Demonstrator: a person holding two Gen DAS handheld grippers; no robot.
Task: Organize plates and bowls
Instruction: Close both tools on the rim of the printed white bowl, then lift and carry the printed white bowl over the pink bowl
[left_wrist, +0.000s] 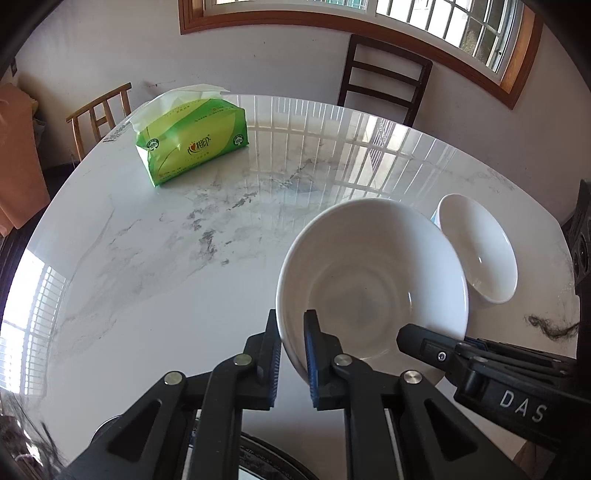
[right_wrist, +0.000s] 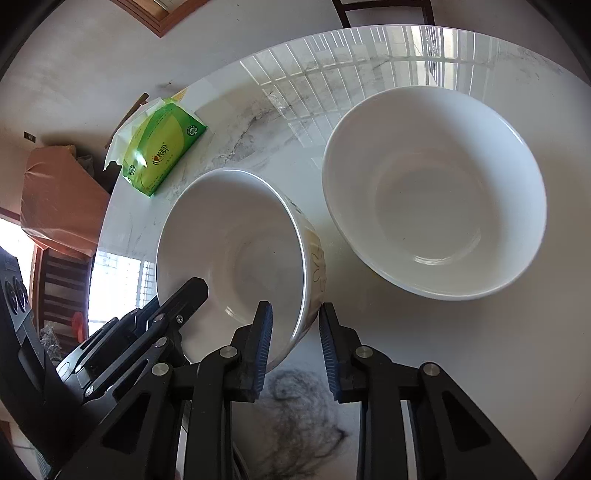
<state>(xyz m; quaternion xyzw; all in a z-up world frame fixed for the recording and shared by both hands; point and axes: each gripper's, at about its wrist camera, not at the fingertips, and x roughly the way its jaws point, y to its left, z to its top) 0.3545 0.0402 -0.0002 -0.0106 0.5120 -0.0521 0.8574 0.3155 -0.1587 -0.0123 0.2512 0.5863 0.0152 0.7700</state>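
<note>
Straddling the near rim of the nearer white bowl (left_wrist: 369, 280), the left gripper (left_wrist: 291, 354) has its fingers clamped on the wall, one inside, one outside. The right gripper (right_wrist: 295, 347) brackets the same bowl's opposite rim, though its outer finger looks just clear of the wall. A second bowl (right_wrist: 436, 192) sits just beside on the marble surface (left_wrist: 166, 258), a green tissue pack (left_wrist: 192, 136) far left.
</note>
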